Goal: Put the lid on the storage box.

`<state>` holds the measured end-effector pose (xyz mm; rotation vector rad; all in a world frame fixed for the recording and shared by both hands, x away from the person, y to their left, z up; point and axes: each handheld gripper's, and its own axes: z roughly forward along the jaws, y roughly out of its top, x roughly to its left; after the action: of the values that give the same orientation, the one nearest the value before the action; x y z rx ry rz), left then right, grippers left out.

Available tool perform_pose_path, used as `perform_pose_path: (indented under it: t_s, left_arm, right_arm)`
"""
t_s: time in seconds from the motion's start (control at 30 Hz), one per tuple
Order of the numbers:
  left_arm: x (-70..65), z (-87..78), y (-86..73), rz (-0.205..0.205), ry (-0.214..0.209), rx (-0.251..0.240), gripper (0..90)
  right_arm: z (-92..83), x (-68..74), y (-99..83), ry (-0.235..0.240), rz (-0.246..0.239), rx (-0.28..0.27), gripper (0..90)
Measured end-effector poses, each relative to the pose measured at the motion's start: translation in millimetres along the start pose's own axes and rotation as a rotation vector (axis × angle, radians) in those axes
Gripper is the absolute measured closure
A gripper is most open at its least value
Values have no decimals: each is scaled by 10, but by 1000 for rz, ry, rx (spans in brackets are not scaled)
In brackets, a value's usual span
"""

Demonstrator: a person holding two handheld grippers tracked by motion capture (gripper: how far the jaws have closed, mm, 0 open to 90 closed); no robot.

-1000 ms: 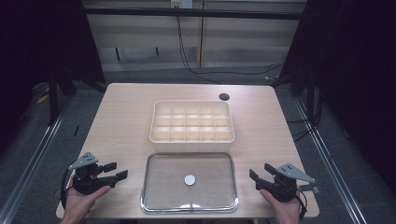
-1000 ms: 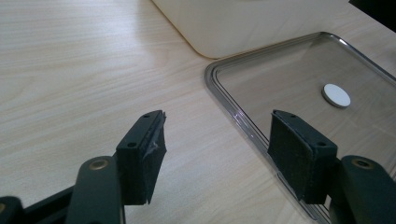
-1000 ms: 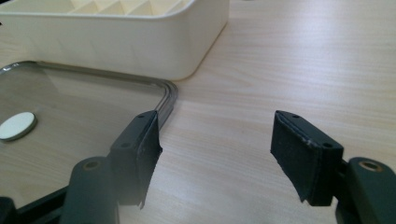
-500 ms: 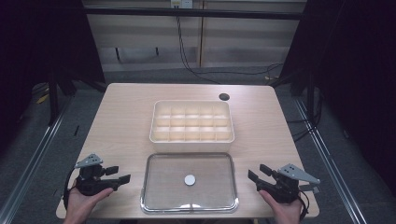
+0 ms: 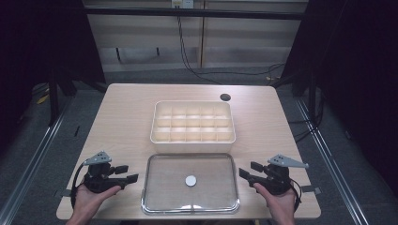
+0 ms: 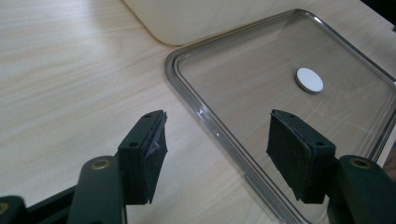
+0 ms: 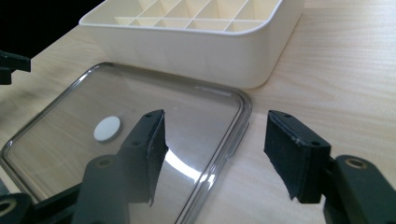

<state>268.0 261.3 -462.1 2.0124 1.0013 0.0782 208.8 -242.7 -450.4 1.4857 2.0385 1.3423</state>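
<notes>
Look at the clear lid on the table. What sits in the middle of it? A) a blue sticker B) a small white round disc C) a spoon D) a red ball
B: a small white round disc sits at the centre of the clear lid, in front of the cream divided box.

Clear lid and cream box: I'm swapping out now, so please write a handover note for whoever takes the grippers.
Left gripper: open, empty, beside the left edge of the clear rectangular plastic lid; jaws just closed a little.
Right gripper: open, empty, beside the lid's right edge; jaws just opened a little.
The lid lies flat at the near edge of the light wooden table, a small white round disc at its centre.
The cream compartmented plastic box sits just behind it, uncovered; its compartments look empty.
Done: nothing gripped yet.
Left: probably grip the lid from both sides and set it on the box.
</notes>
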Motion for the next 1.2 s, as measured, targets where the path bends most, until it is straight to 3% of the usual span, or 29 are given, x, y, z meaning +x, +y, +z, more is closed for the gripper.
perform_pose_path:
  t_s: [0.13,0.27,0.47,0.53,0.63,0.77,0.93,0.97,1.2]
  left_arm:
    - [26,95,97,0,-7,2,414]
    - [2,198,191,17,-7,39,429]
    - [3,208,303,29,14,13,498]
    - [12,251,247,7,7,-7,493]
    - [22,316,189,5,0,22,477]
    - [40,357,142,10,7,47,472]
    - [30,370,105,-7,-17,36,486]
    - [25,404,72,-2,-32,73,482]
    - [30,436,34,8,-13,93,471]
  right_arm:
    - [36,-19,134,9,5,18,363]
    - [125,-40,198,30,16,27,363]
    - [217,-24,357,35,-14,43,368]
    - [282,-55,343,14,-10,42,378]
    - [360,-109,290,25,14,41,410]
    - [524,-171,157,30,34,101,407]
    - [609,-189,81,9,23,142,438]
    - [633,-186,59,-27,-10,157,492]
    - [676,-220,30,-30,3,175,490]
